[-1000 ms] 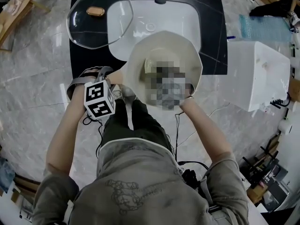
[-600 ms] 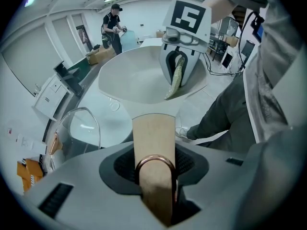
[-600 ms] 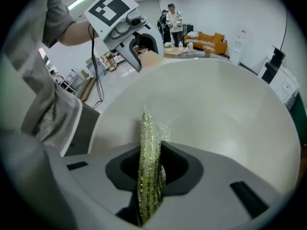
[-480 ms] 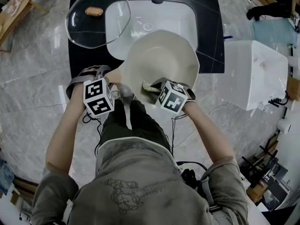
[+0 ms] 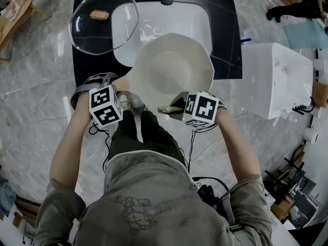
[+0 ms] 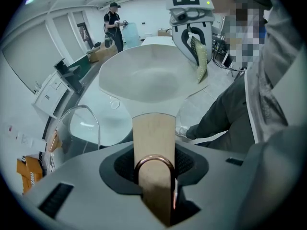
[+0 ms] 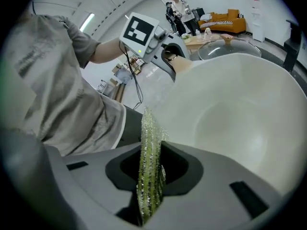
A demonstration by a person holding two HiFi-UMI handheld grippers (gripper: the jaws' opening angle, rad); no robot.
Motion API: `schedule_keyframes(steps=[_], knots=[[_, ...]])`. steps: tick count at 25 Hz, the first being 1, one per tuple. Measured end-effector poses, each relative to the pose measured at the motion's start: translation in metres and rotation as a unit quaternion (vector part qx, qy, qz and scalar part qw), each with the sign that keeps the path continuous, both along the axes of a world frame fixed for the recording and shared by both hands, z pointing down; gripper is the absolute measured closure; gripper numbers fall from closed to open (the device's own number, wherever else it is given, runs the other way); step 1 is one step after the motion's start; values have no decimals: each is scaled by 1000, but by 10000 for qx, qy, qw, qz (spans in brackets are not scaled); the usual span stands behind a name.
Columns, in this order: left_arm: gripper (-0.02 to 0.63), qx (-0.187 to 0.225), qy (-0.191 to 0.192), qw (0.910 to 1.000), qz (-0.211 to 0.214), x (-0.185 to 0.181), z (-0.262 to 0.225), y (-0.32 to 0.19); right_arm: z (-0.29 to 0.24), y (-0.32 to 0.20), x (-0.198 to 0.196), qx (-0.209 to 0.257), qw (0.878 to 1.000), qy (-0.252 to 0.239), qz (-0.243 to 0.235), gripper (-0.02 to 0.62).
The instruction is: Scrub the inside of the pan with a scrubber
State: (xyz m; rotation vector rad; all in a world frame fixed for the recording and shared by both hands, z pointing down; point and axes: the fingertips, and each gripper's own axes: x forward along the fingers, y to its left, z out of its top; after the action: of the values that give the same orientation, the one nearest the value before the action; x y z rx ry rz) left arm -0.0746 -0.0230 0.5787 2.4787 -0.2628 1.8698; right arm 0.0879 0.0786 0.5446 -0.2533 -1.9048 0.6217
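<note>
Seemingly mid-task, the left gripper (image 6: 154, 174) clamps the wooden handle (image 6: 152, 133) of the pan (image 5: 171, 70), holding it over the near edge of the sink (image 5: 189, 19), while the right gripper (image 7: 151, 176) pinches the scrubber (image 7: 149, 143) beside the near rim — off the inside, which looks clean yet probably wants further passes.

Pan (image 5: 171, 65) up over the sink (image 5: 174, 19), lid (image 5: 102, 19) on the desk (image 5: 84, 60) left of the sink, left tongs (image 5: 132, 101) on the handle (image 6: 152, 138) at near left, right tongs (image 5: 178, 108) with scrubber (image 5: 170, 109) at the pan's near rim, box (image 5: 279, 81) off right
</note>
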Motion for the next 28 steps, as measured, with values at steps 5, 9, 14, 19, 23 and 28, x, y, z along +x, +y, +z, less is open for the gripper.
schedule_keyframes(steps=[5,9,14,19,23,28], knots=[[445,12,-10,10000,14,0,1,0,-32,-15,3,-19,9984,-473,304,520],[445,13,-2,10000,4,-1,0,0,-49,-84,6,1619,9830,-562,658,520],[445,68,42,10000,47,0,0,-1,-65,-172,12,3930,9167,-346,625,520],[445,75,34,9999,103,0,0,-2,-42,-208,10,5314,8419,284,-898,520],[445,76,38,9999,139,1,-1,-4,-10,-221,14,5602,8076,724,-1695,520],[445,29,66,9999,152,0,-1,-3,16,-226,23,5755,7778,1121,-2266,520]])
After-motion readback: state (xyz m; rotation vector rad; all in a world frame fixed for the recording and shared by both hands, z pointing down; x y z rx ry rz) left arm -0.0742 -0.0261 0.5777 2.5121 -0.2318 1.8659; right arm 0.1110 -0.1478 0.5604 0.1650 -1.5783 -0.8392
